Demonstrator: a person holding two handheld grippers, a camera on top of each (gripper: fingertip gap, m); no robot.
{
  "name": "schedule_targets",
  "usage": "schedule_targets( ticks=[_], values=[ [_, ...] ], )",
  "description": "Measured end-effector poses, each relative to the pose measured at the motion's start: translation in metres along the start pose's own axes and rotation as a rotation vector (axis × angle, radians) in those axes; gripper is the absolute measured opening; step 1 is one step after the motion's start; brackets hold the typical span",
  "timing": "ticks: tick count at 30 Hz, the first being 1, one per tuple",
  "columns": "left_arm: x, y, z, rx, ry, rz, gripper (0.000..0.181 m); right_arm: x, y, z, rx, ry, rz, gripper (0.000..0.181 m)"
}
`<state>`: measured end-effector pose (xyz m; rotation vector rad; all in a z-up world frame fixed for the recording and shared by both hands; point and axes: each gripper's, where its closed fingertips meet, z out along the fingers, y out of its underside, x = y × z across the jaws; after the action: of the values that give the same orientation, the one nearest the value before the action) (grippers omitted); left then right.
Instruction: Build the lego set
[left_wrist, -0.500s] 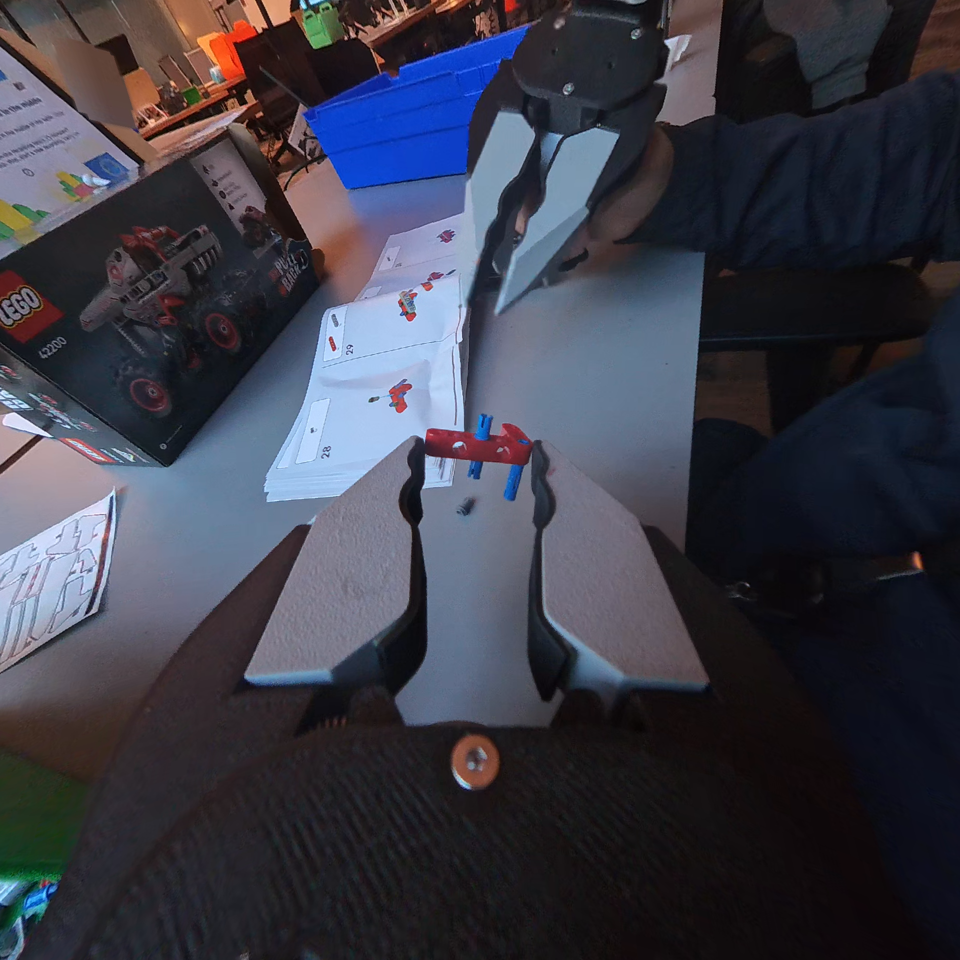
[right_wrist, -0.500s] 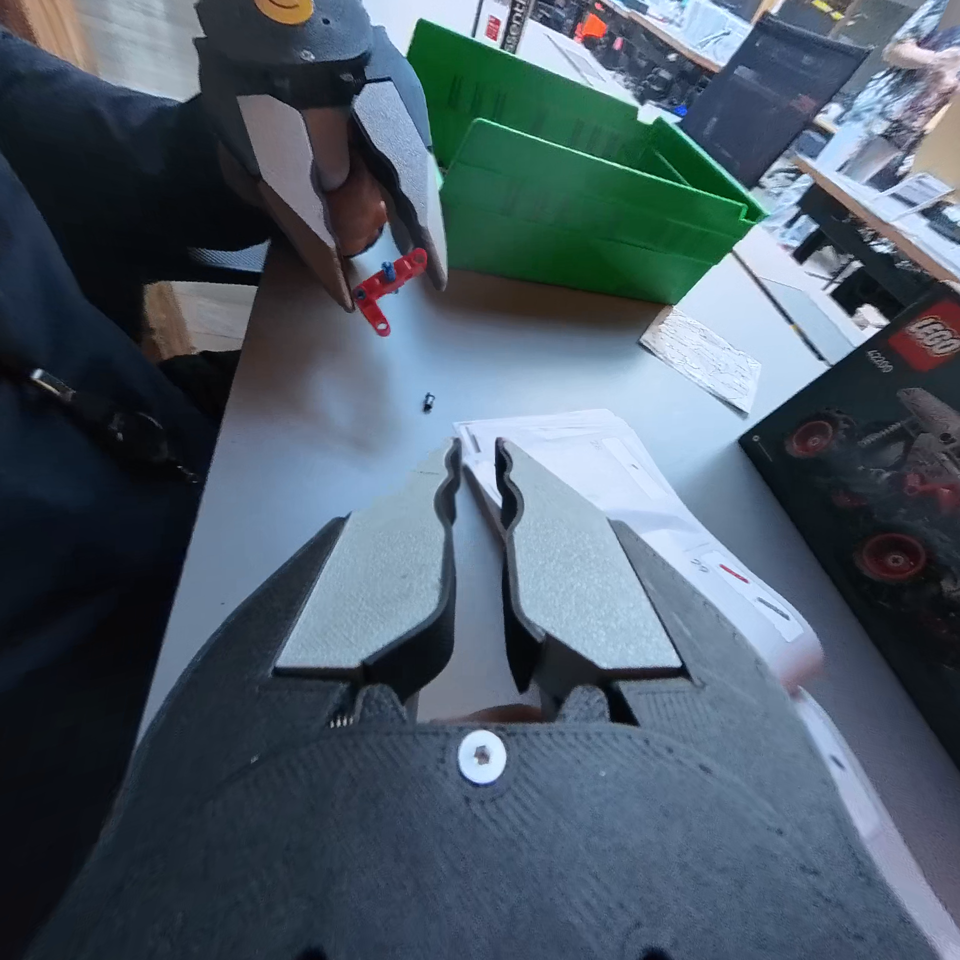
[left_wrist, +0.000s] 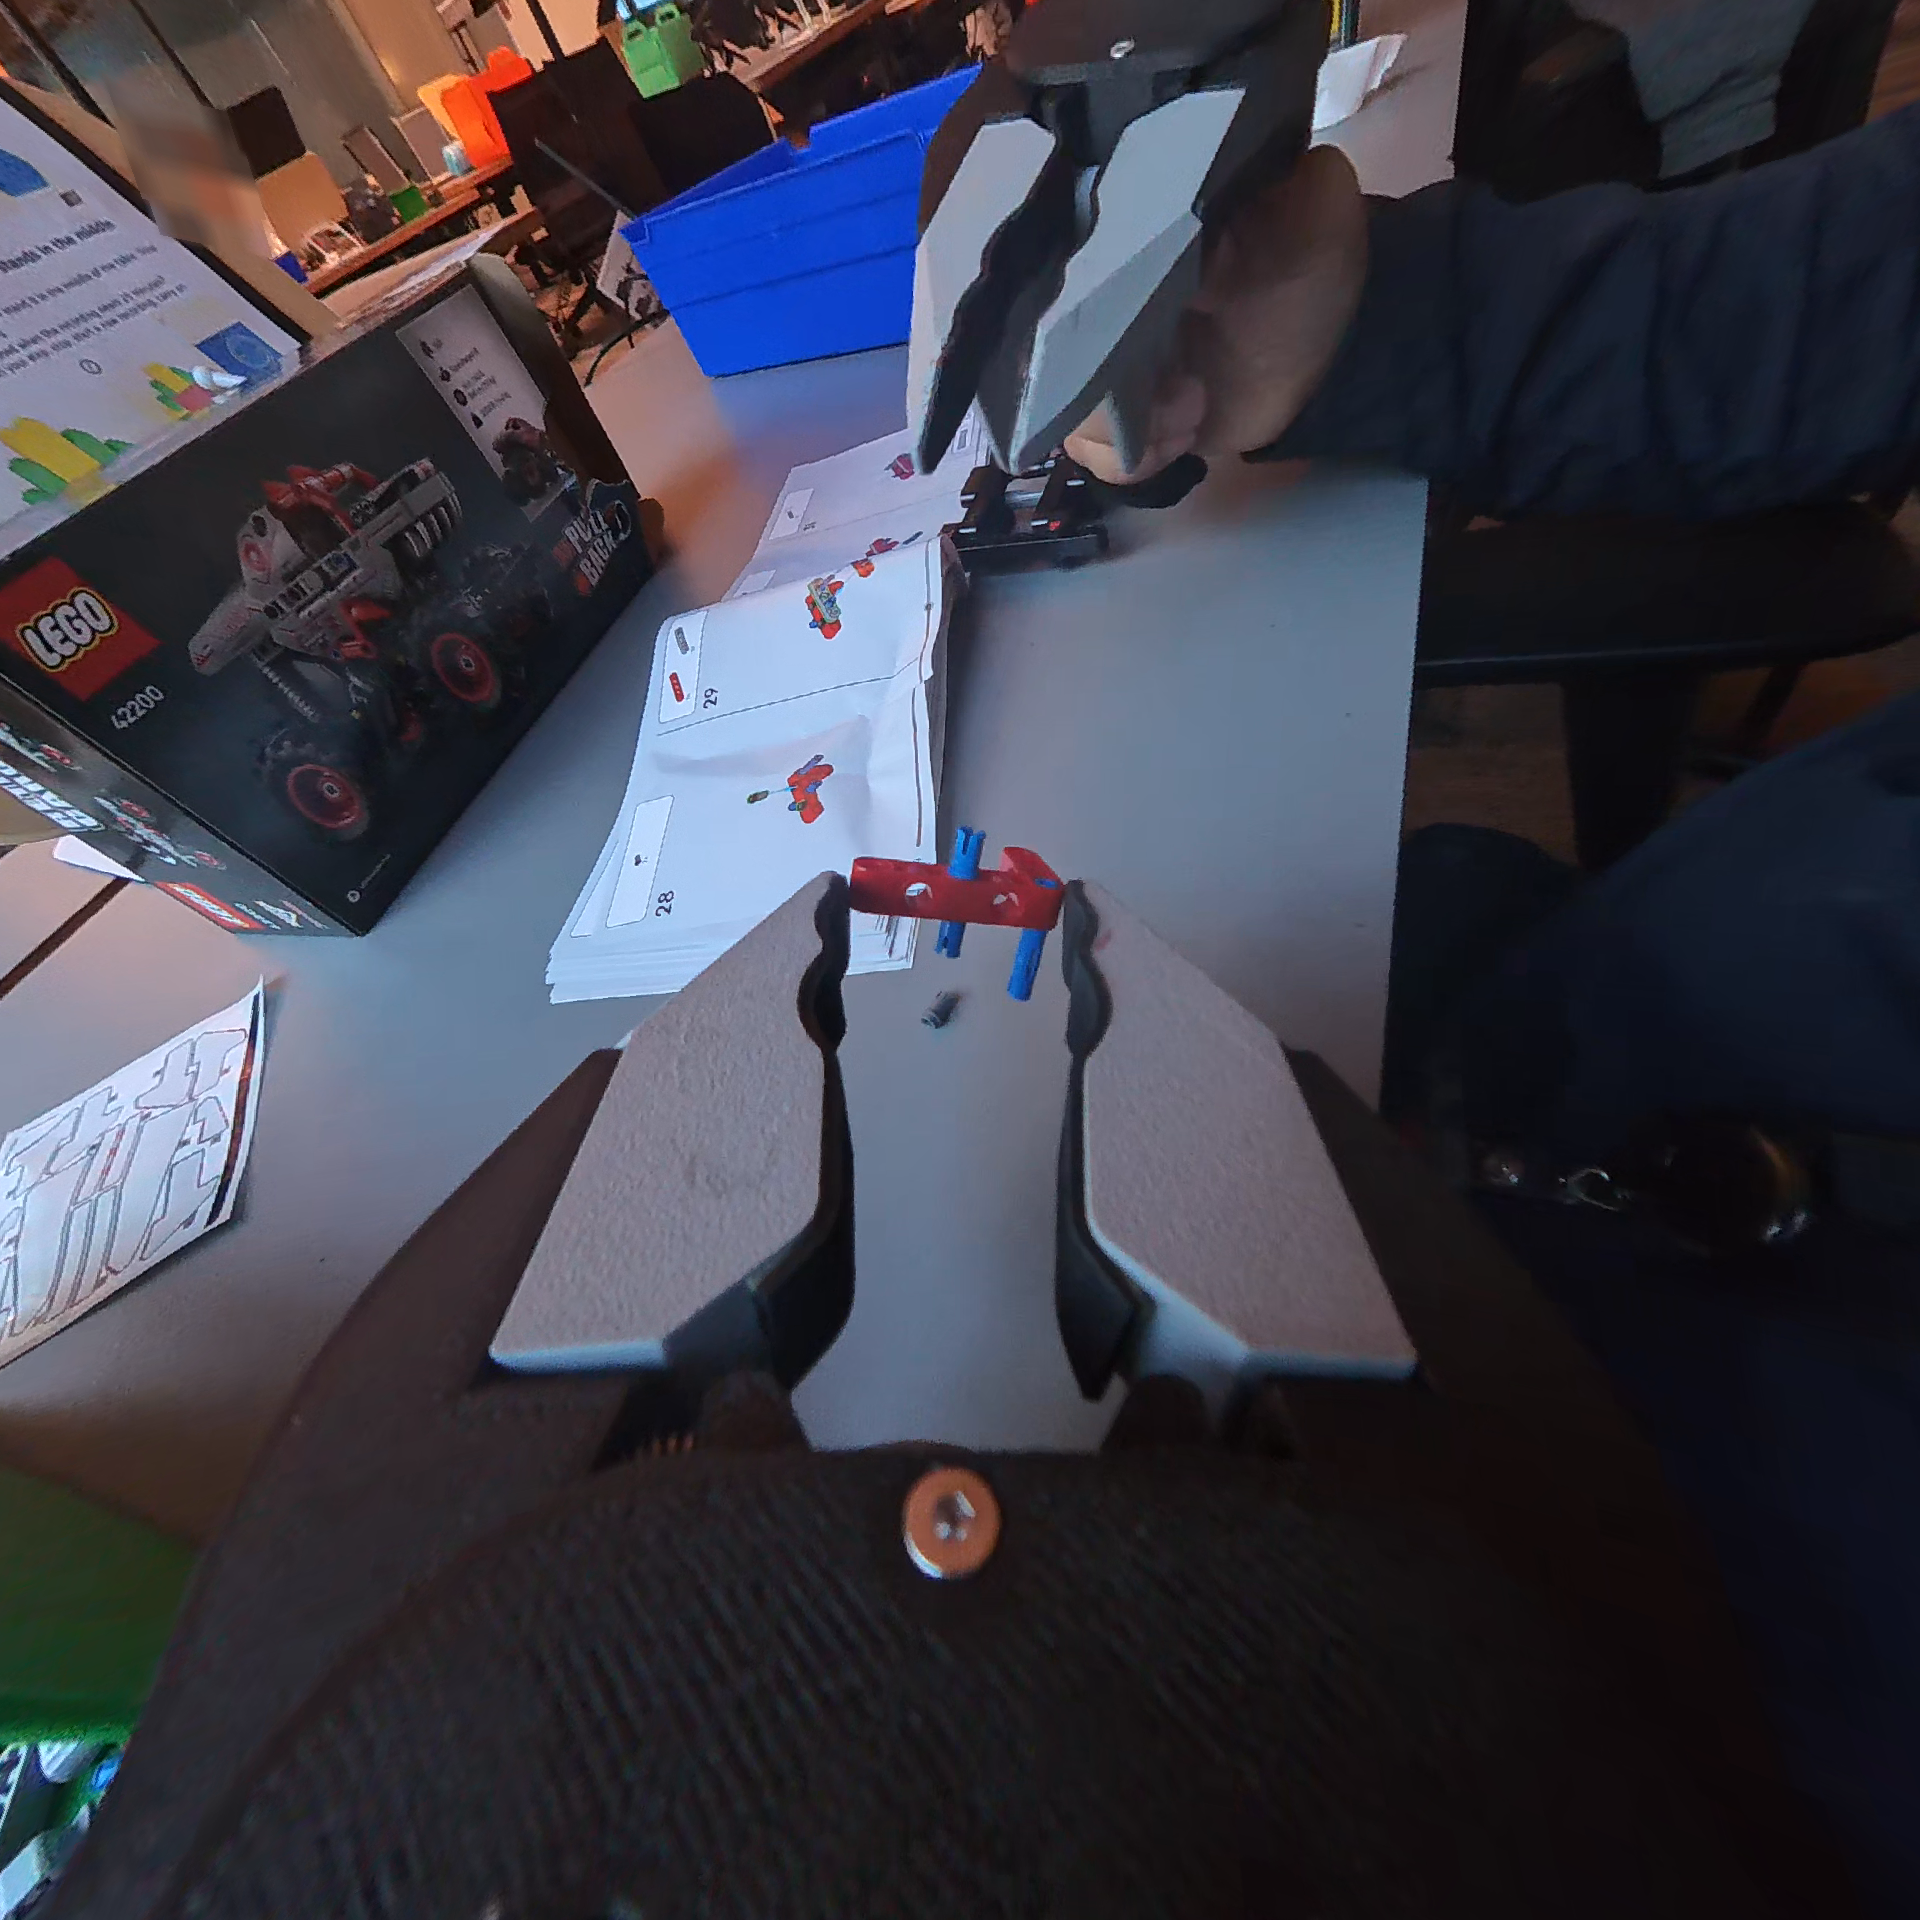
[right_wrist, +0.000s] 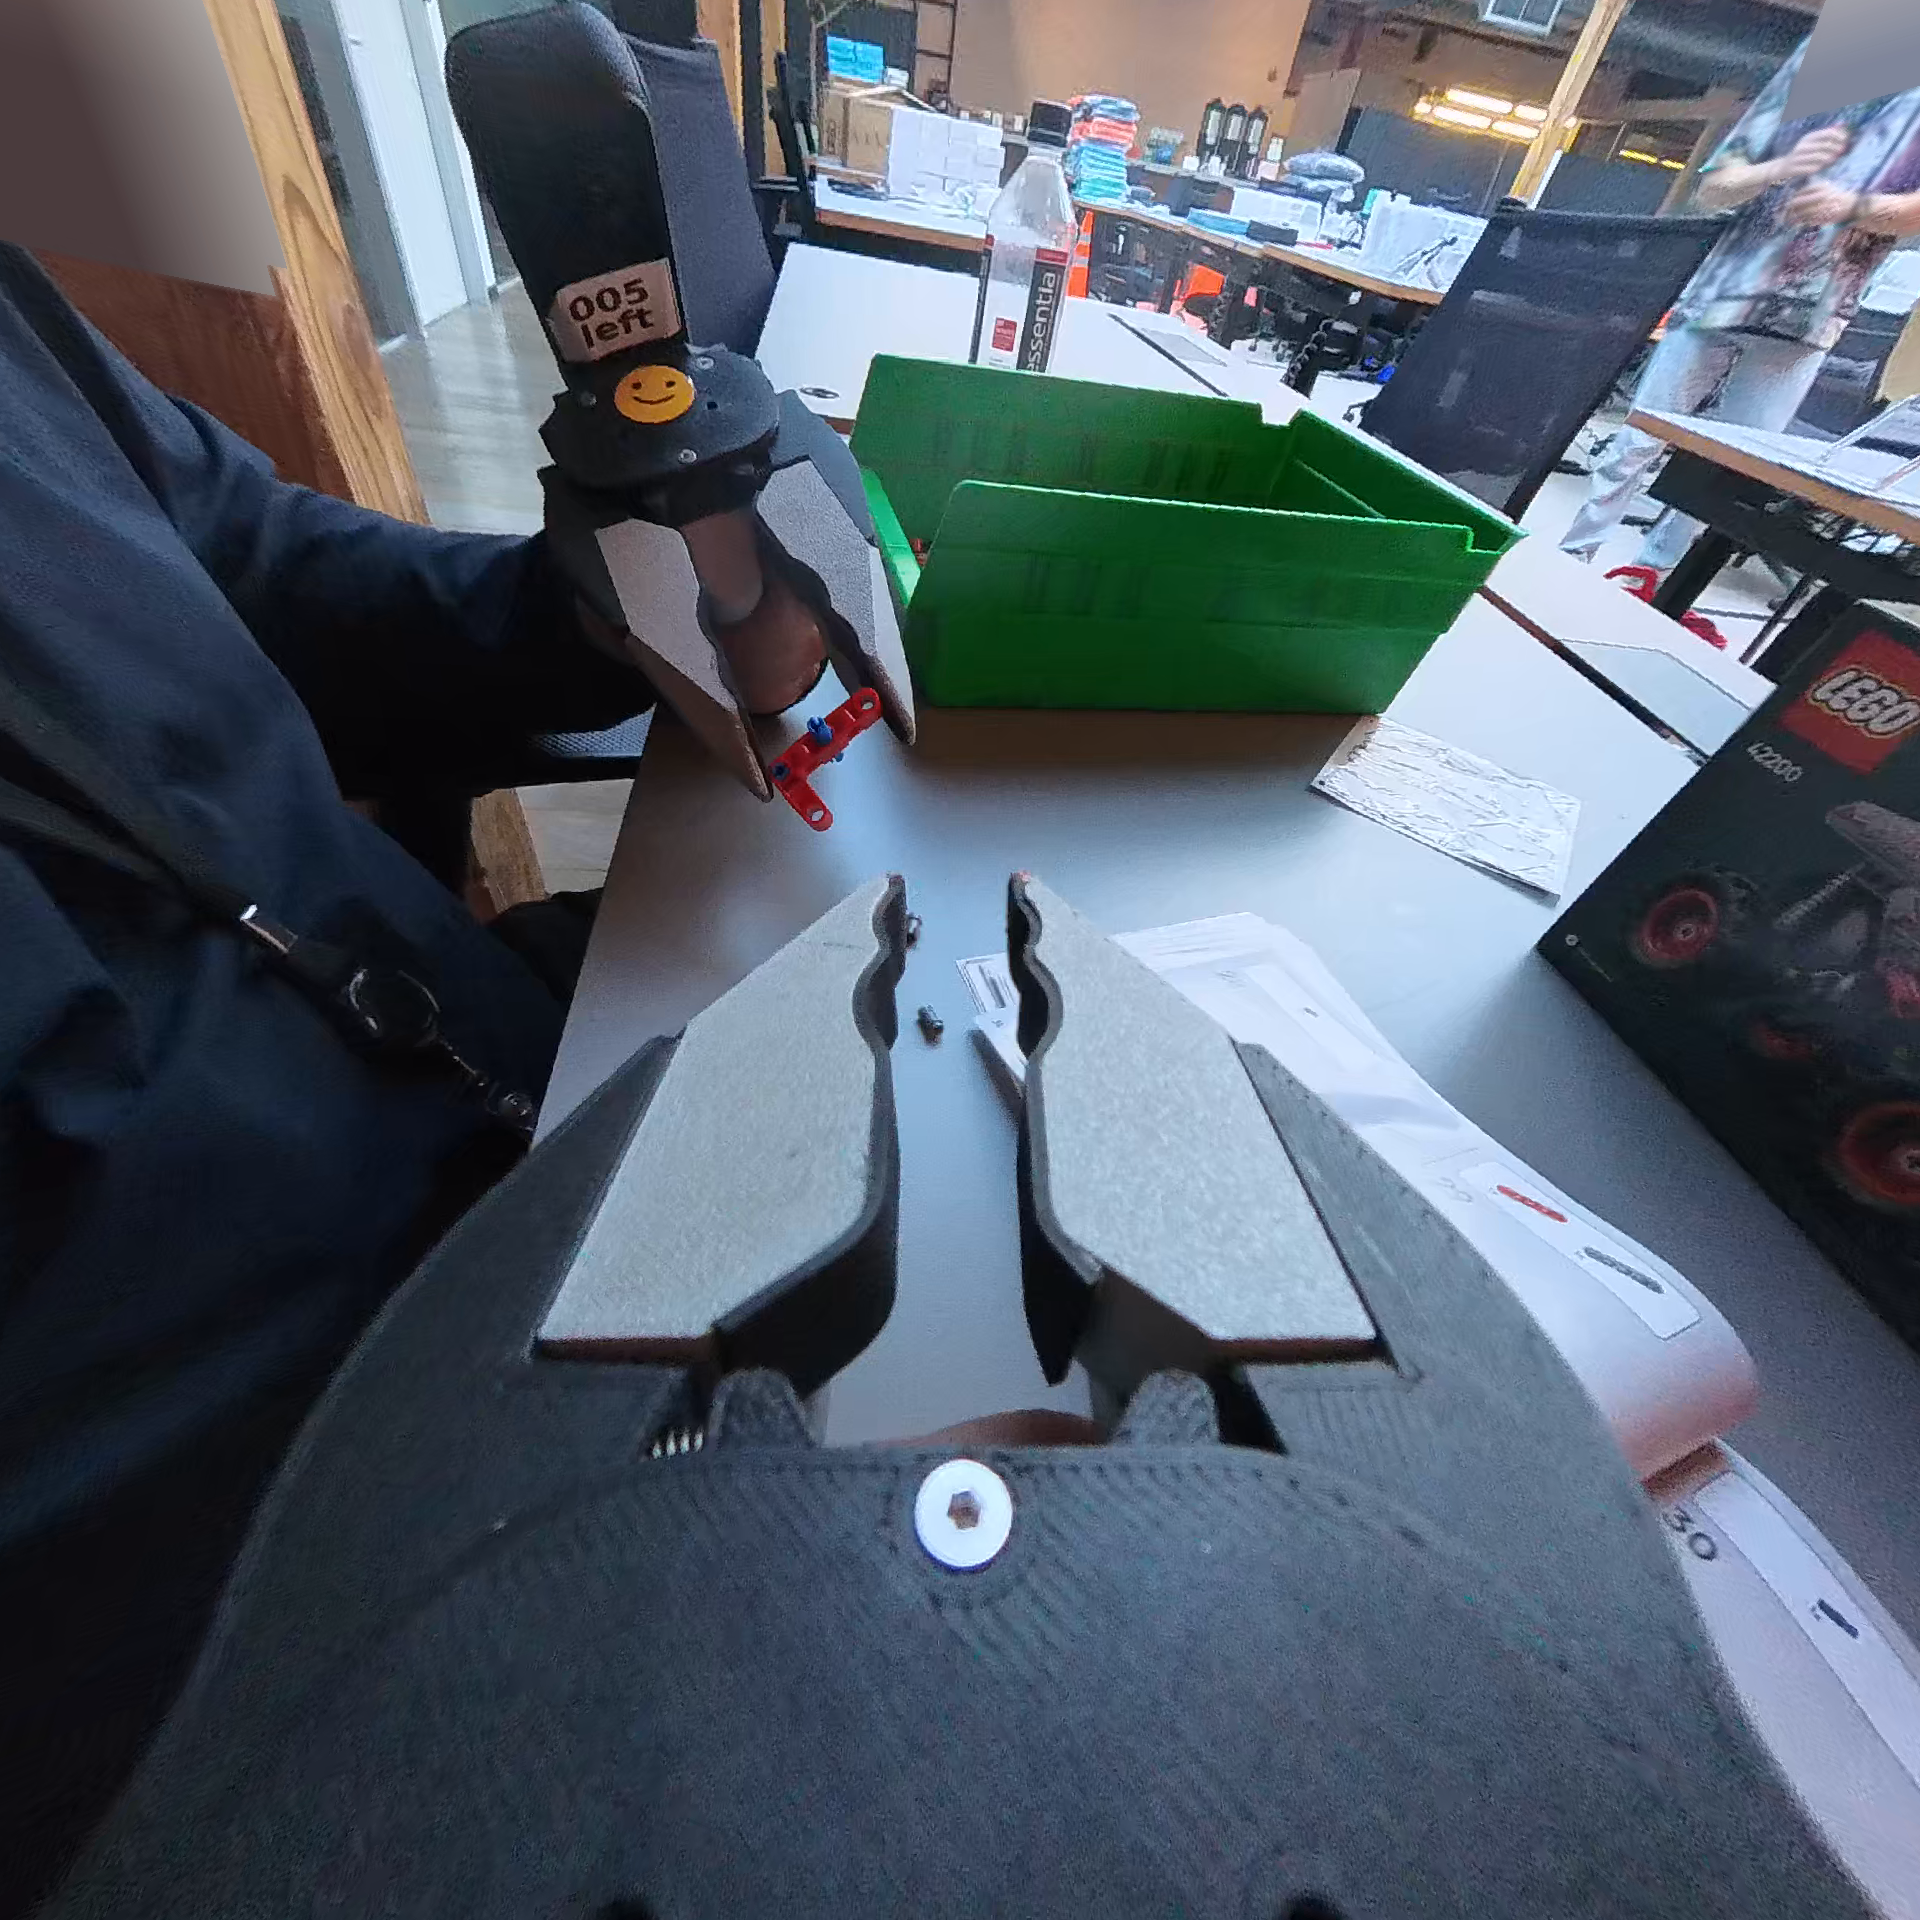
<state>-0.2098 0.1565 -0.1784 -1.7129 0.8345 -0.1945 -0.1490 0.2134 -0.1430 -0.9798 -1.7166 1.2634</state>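
Note:
My left gripper (left_wrist: 954, 891) is shut on a red beam (left_wrist: 904, 891) with two blue pins through it and holds it just above the grey table (left_wrist: 1195, 748). It also shows in the right wrist view (right_wrist: 831, 761), gripping the red beam (right_wrist: 802, 777) by its ends. A small black pin (left_wrist: 940, 1008) lies on the table under the beam. My right gripper (right_wrist: 956, 899) is open and empty, raised over the table, and the black pin (right_wrist: 928, 1018) shows between its fingers. The right gripper (left_wrist: 977, 447) hangs above the far end of the booklet.
An open instruction booklet (left_wrist: 790, 769) lies mid-table, with a black chassis part (left_wrist: 1029, 530) behind it. The set's box (left_wrist: 312, 644) stands left, and a sticker sheet (left_wrist: 114, 1164) lies near it. A blue bin (left_wrist: 810, 260) and a green bin (right_wrist: 1174, 582) stand at the table's ends. The table edge and the person's lap are close by. Some 10 cm of space lies between my two pairs of fingers.
My right gripper has risen and tilted up, its fingers slightly wider apart; the black pin now shows between them. The left gripper still holds the red beam in place.

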Motion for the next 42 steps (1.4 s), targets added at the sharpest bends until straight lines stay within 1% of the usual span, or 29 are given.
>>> schedule_targets(
  ticks=[3, 8, 18, 20, 22, 23, 28, 31, 33, 35, 37, 40, 42],
  values=[
    [0.0, 0.0, 0.0, 0.001, 0.002, -0.006, 0.037, 0.0, 0.003, 0.003, -0.016, 0.002, -0.013, 0.015],
    [0.0, 0.0, 0.0, 0.001, 0.004, -0.009, 0.038, -0.003, 0.008, 0.008, -0.049, -0.009, -0.018, 0.021],
    [-0.001, 0.001, 0.0, -0.003, -0.001, -0.006, 0.038, 0.005, 0.003, 0.005, -0.027, 0.043, -0.02, 0.023],
    [-0.001, 0.001, 0.0, -0.005, -0.006, -0.004, 0.038, 0.005, 0.004, 0.005, -0.031, 0.039, -0.017, 0.026],
    [-0.001, 0.002, 0.001, -0.01, -0.008, -0.006, 0.038, 0.004, 0.007, 0.007, -0.042, 0.031, -0.002, 0.034],
    [-0.001, 0.002, 0.001, -0.011, -0.007, -0.007, 0.038, 0.003, 0.008, 0.008, -0.051, 0.028, -0.001, 0.035],
    [-0.005, 0.002, 0.001, -0.011, -0.026, -0.024, 0.037, -0.001, 0.008, 0.011, -0.059, 0.033, -0.039, 0.032],
    [-0.018, 0.003, 0.004, -0.027, -0.08, -0.12, 0.038, -0.005, 0.011, 0.018, -0.097, 0.057, -0.101, 0.031],
    [-0.022, -0.003, 0.007, 0.004, -0.094, -0.198, 0.038, -0.009, 0.01, 0.025, -0.105, 0.08, -0.161, 0.028],
    [-0.018, -0.01, 0.011, 0.038, -0.057, -0.295, 0.038, -0.011, 0.008, 0.033, -0.122, 0.122, -0.228, 0.027],
    [-0.017, -0.016, 0.014, 0.077, -0.021, -0.407, 0.037, -0.009, 0.006, 0.039, -0.135, 0.198, -0.302, 0.027],
    [-0.022, -0.02, 0.016, 0.125, 0.008, -0.541, 0.037, -0.008, 0.003, 0.045, -0.155, 0.287, -0.409, 0.027],
    [-0.023, -0.027, 0.013, 0.19, 0.046, -0.627, 0.037, -0.005, 0.004, 0.046, -0.173, 0.339, -0.436, 0.027]
  ],
)
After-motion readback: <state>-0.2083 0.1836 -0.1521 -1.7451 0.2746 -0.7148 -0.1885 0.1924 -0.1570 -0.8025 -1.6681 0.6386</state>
